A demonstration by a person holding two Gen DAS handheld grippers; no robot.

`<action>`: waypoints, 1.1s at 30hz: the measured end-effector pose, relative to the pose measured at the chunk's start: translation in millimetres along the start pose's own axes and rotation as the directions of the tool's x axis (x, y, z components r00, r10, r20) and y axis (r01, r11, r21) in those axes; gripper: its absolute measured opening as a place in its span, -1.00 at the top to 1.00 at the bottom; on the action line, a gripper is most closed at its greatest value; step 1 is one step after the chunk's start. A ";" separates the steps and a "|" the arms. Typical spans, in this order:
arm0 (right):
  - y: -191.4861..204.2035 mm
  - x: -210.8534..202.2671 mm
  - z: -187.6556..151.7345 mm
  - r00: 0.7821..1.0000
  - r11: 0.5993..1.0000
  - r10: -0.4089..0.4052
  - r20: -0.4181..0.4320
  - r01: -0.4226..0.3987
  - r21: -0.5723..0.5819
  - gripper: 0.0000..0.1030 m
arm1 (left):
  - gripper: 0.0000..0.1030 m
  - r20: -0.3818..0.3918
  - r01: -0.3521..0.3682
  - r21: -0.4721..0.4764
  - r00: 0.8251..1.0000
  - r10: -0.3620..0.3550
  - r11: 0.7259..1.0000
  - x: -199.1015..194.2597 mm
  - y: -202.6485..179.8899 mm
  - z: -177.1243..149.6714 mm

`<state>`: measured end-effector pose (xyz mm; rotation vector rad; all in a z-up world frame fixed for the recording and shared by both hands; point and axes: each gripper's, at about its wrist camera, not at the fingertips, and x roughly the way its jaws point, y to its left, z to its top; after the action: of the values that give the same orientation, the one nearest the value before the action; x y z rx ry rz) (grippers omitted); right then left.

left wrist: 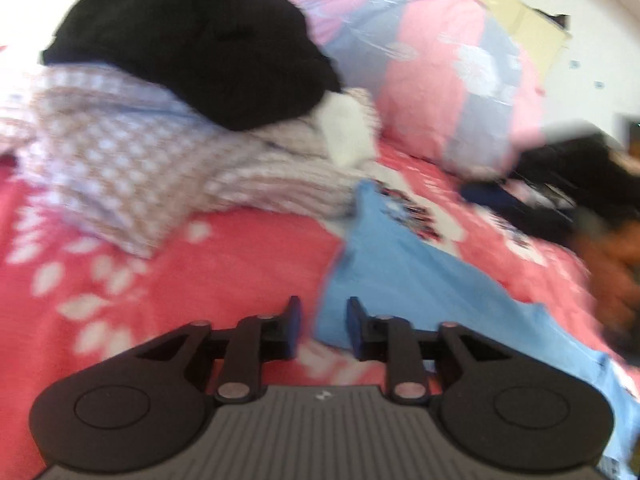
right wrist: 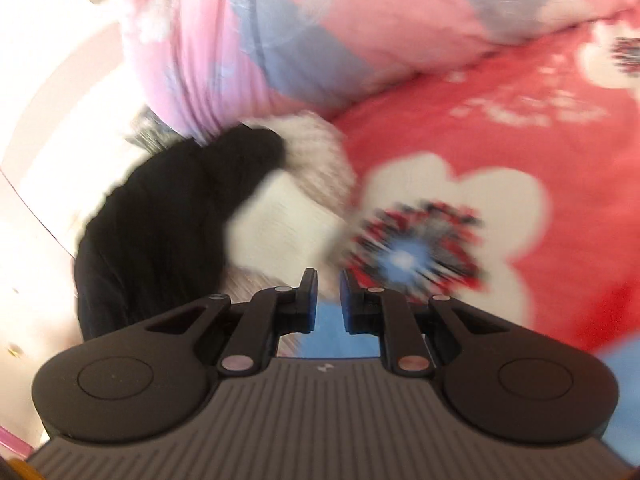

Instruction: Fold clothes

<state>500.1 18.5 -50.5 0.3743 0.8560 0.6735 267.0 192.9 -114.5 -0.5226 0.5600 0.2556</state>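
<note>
A light blue garment (left wrist: 400,272) lies spread on the red flowered bedsheet (left wrist: 200,248), running toward the lower right. My left gripper (left wrist: 324,312) hovers low at its left edge, open a little. The right finger is over the blue cloth, the left finger is over the sheet, and nothing is pinched. In the right wrist view my right gripper (right wrist: 328,292) is nearly closed. The blue garment (right wrist: 328,344) shows between the lower part of its pads and under it, so it appears held there. The picture is blurred.
A pile of clothes sits behind: a black garment (left wrist: 192,40) on a beige patterned one (left wrist: 120,160), with a white piece (left wrist: 344,128). A pink and blue quilt (left wrist: 440,60) is bunched at the back. Dark blurred items (left wrist: 580,184) lie at the right.
</note>
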 end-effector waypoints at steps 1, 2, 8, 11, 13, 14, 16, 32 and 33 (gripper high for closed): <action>-6.7 -15.1 -5.4 1.000 1.000 -0.026 -0.007 0.026 0.007 0.76 | 0.54 -0.003 0.001 -0.025 1.000 -0.001 1.000 0.7 5.2 1.7; -13.4 -30.2 -10.8 0.999 0.999 -0.053 -0.014 0.053 0.013 0.76 | 0.54 -0.001 0.007 -0.047 1.000 -0.007 0.999 0.8 9.5 3.7; -53.1 -160.0 -63.1 0.986 0.981 -0.152 0.062 0.143 0.130 0.76 | 0.50 0.047 -0.043 -0.062 0.998 0.046 0.997 -1.9 17.7 8.7; -64.7 -244.1 -98.6 0.959 0.960 -0.247 0.139 0.223 0.170 0.76 | 0.45 0.072 -0.060 -0.066 0.995 0.065 0.996 -5.2 19.9 10.1; -74.5 -299.9 -125.7 0.930 0.935 -0.322 0.177 0.284 0.212 0.76 | 0.40 0.090 -0.076 -0.063 0.993 0.082 0.995 -9.1 20.3 10.8; -80.7 -326.2 -139.9 0.916 0.921 -0.354 0.188 0.306 0.241 0.76 | 0.39 0.098 -0.080 -0.059 0.992 0.085 0.995 -11.7 20.1 11.0; -93.8 -376.0 -168.4 0.892 0.891 -0.406 0.201 0.337 0.305 0.76 | 0.38 0.113 -0.080 -0.044 0.990 0.085 0.996 -18.0 18.6 10.9; -114.3 -259.0 -99.3 0.985 0.983 -0.122 0.125 0.102 0.151 0.43 | 0.30 -0.031 -0.035 0.318 0.998 0.047 0.947 6.7 -78.5 -17.1; -112.6 -232.6 -85.4 0.990 0.987 -0.095 0.104 0.081 0.138 0.42 | 0.30 -0.034 -0.043 0.315 0.998 0.057 0.948 10.5 -77.0 -19.9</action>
<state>367.3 -218.4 -33.4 0.4867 0.8093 0.5102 295.3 118.5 -104.1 -0.2045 0.6425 0.1987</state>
